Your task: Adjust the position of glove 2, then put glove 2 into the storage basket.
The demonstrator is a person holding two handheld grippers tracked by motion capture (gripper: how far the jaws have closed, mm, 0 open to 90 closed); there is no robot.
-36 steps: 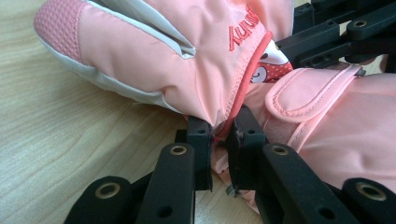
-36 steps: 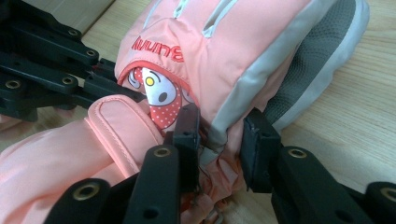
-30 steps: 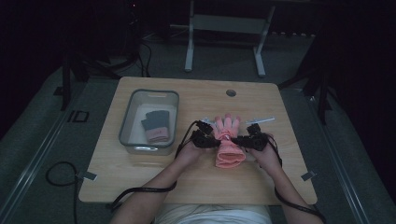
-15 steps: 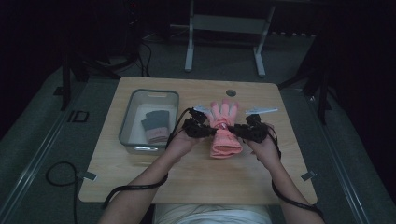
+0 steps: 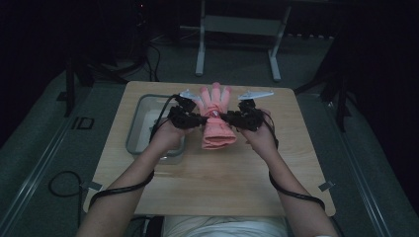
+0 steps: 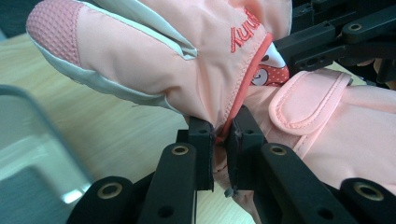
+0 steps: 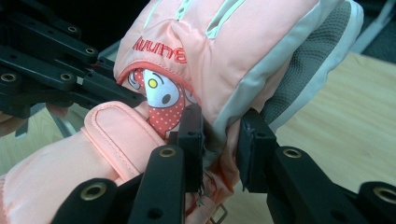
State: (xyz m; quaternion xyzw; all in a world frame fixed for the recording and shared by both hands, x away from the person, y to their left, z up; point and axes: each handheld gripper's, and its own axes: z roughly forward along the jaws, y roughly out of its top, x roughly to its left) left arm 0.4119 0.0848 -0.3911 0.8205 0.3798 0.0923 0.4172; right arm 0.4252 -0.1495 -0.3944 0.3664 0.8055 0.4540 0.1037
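Right gripper view: both tongs [image 7: 219,135] clamp pink glove [image 7: 201,42], red lettering unreadable.

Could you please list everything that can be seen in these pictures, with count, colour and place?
glove: one, pink with grey trim and a cartoon patch, held above the table's middle between both grippers, fingers pointing away from the person.
tray: one, clear grey, left part of the table, with dark items inside.
table: one, light wood, centre of the high view.
metal frame: one, grey, on the floor beyond the table.
left gripper: one, black, shut on the glove's side at the wrist.
right gripper: one, black, shut on the glove's opposite side.
forearms: two, entering from the bottom edge.
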